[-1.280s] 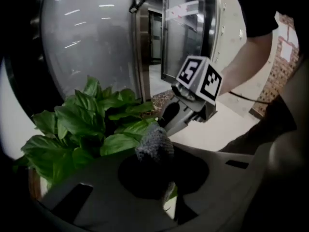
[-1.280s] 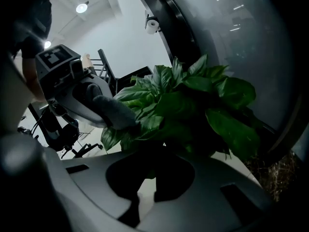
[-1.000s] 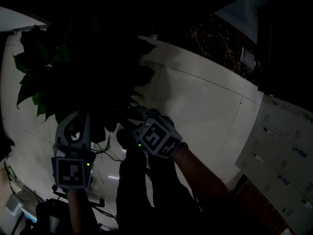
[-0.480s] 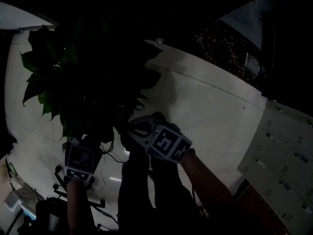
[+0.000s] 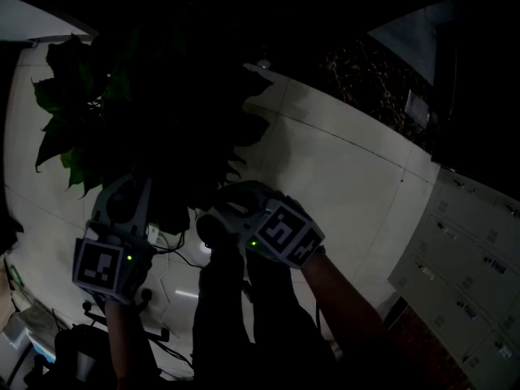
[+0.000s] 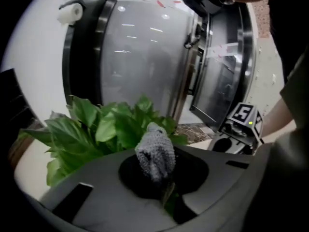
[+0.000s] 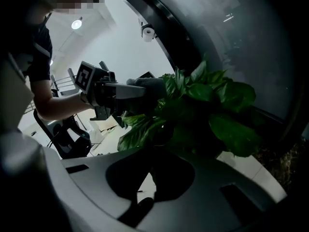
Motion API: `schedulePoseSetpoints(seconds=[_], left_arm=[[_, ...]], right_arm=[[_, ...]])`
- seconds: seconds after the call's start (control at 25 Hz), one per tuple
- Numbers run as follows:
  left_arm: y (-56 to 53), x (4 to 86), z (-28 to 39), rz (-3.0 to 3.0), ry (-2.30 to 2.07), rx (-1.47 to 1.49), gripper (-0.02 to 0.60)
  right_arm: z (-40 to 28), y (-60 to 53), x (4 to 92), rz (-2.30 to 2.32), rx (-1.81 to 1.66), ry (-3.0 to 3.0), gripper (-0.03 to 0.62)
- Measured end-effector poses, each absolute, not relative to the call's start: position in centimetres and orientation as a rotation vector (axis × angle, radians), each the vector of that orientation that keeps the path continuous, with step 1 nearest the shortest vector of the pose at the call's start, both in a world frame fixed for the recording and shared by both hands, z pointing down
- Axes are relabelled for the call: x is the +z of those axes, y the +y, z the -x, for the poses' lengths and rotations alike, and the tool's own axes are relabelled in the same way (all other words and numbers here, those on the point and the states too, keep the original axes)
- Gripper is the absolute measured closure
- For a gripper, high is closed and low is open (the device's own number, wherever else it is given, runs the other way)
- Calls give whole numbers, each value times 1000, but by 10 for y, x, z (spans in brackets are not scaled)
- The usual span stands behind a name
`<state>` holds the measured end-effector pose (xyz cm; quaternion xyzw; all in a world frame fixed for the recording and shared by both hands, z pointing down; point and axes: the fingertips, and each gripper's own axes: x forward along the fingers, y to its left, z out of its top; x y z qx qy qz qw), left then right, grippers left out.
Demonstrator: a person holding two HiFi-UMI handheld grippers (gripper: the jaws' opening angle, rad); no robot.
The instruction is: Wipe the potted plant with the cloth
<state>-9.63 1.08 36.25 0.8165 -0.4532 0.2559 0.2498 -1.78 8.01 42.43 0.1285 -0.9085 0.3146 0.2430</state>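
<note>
The potted plant (image 5: 138, 120) is a dark mass of leaves in the head view; in the left gripper view its bright green foliage (image 6: 96, 129) fills the lower left. My left gripper (image 6: 157, 180) is shut on a grey knitted cloth (image 6: 155, 153), with a sliver of green leaf under it. The right gripper view shows that cloth (image 7: 150, 85) pressed against the plant's left leaves (image 7: 212, 110). My right gripper (image 7: 147, 187) sits low under the foliage, and a dark leaf runs down into its closed jaws. In the head view the left gripper (image 5: 126, 197) and right gripper (image 5: 223, 210) flank the plant's lower edge.
A white tiled floor (image 5: 341, 169) spreads to the right of the plant. Curved glass doors (image 6: 145, 57) stand behind it. Grey lockers (image 5: 471, 250) line the right edge. Cables and gear (image 5: 49, 331) lie at the lower left, near a black wheeled stand (image 7: 67, 134).
The left gripper went up into the foliage half a second ago and has now come back down and to the left. The right gripper shifted slightly right.
</note>
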Motion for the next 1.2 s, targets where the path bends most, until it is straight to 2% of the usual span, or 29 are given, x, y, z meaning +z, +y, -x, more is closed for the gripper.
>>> schedulePoseSetpoints(seconds=[0.28,0.68,0.88,1.0,1.2], left_arm=[[-8,391,129,-2214,-1354,867,568],[54,443,54,-2256,-835,1070,568],[88,427,22,-2234,-581,924,569],[73,402,24,-2240,-677,778,568],[10,367,76,-2212,-1168,677,568]], right_arm=[[16,58,424,-509,876,-2443,588],[34,72,436,-339,782,-2445,588],[29,71,426,-299,802,-2468,588],[24,72,418,-303,793,-2480,588],[6,62,424,-416,736,-2465,588]])
